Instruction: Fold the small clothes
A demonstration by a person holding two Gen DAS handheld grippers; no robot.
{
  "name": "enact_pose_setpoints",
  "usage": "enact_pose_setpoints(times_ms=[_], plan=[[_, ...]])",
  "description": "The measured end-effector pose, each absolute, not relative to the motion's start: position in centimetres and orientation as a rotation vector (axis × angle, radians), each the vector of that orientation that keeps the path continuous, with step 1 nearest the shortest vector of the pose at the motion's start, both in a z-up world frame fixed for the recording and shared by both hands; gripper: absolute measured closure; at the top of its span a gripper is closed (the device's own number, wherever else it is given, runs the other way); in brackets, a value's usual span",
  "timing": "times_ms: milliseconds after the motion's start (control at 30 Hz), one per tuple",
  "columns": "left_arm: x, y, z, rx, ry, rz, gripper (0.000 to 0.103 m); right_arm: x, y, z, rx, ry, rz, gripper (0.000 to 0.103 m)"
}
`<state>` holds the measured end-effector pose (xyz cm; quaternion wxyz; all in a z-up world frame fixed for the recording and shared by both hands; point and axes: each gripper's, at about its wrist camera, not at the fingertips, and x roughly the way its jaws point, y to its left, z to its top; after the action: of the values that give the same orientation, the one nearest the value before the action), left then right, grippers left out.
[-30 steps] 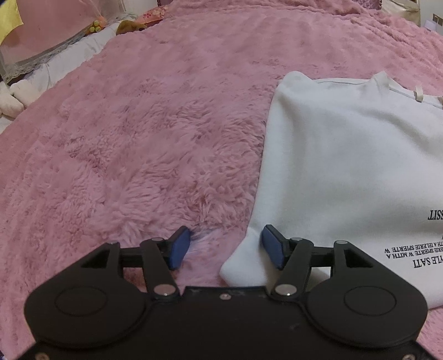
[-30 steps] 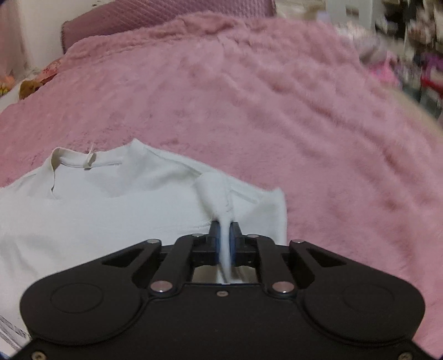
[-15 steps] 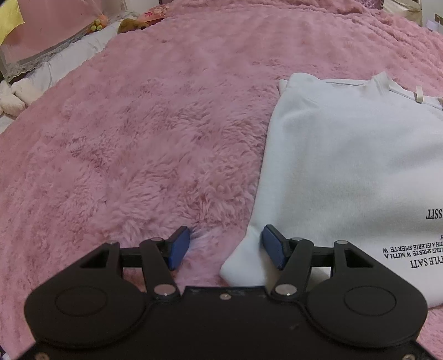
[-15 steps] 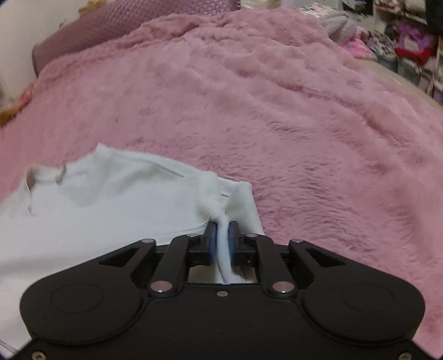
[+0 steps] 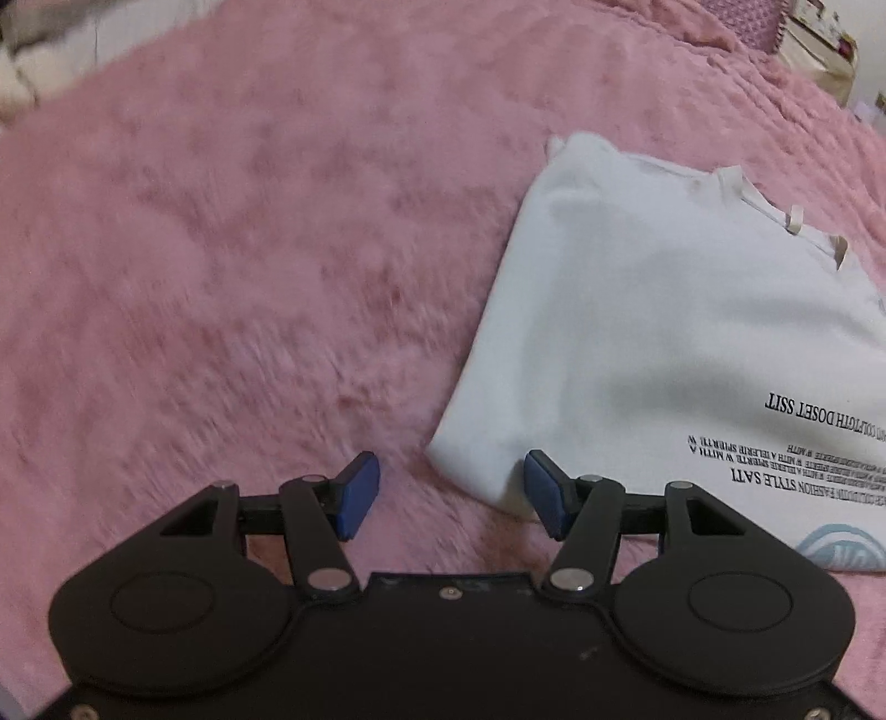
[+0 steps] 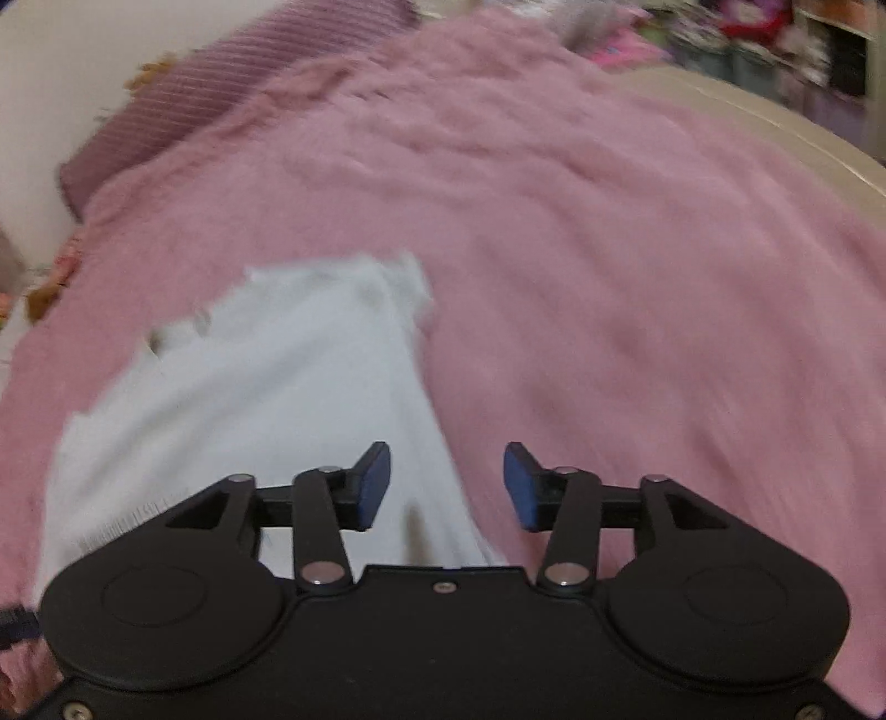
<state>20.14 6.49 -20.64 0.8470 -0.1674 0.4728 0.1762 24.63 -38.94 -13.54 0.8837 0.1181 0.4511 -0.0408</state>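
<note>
A small white top (image 5: 664, 332) with black printed text lies on the fluffy pink blanket (image 5: 249, 249), both side parts folded in. In the left wrist view its near left corner sits just ahead of my left gripper (image 5: 451, 495), which is open with nothing between the blue pads. In the right wrist view the same white top (image 6: 266, 399) spreads left of centre, blurred by motion. My right gripper (image 6: 447, 484) hangs open above the top's right edge, holding nothing.
The pink blanket (image 6: 637, 277) covers the whole bed. A purple pillow (image 6: 183, 105) lies at the far left by the wall. Cluttered shelves (image 6: 775, 39) stand beyond the bed's far right edge. White bedding (image 5: 66, 50) shows at the left wrist view's top left.
My right gripper has opened and let go of the white fabric it was pinching, which now lies flat. Both grippers have pulled back a little; the left stays open.
</note>
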Motion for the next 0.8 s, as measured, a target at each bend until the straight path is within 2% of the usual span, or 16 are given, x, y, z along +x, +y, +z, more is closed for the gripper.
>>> enact_pose_setpoints(times_ms=[100,200,467,500,533,633,667,700,733,800], plan=[[20.2,6.5,-20.6,-0.359,1.009,0.373,0.043,21.3,-40.6,-15.6,0.381,1.026,-0.097,0.061],[20.3,6.6,-20.4,-0.389,1.004,0.352,0.043,20.2,-41.5,-16.7,0.499,1.029,-0.074,0.061],[22.4,5.7,-21.6,-0.340,1.026,0.375,0.038,25.6,-40.8,-18.6,0.567,1.029,-0.068,0.061],[22.5,5.7,-21.7,-0.341,1.025,0.379,0.037,25.9,-40.8,-18.6,0.567,1.021,-0.070,0.067],[22.7,5.7,-21.7,-0.341,1.018,0.381,0.037,26.1,-40.6,-18.4,0.554,1.012,-0.070,0.083],[22.2,5.5,-21.3,-0.353,0.986,0.388,0.047,25.9,-39.6,-17.3,0.464,1.006,-0.043,0.092],[21.9,5.5,-21.1,-0.359,0.972,0.400,0.055,25.7,-39.0,-16.6,0.411,1.000,-0.032,0.093],[21.6,5.4,-20.8,-0.362,0.962,0.406,0.066,25.5,-38.6,-16.0,0.374,0.988,-0.030,0.094],[21.2,5.2,-20.6,-0.369,0.957,0.402,0.096,25.1,-38.2,-15.2,0.349,0.970,-0.028,0.095],[20.5,4.9,-19.8,-0.360,0.938,0.403,0.096,24.4,-38.4,-14.2,0.334,0.950,-0.021,0.096]])
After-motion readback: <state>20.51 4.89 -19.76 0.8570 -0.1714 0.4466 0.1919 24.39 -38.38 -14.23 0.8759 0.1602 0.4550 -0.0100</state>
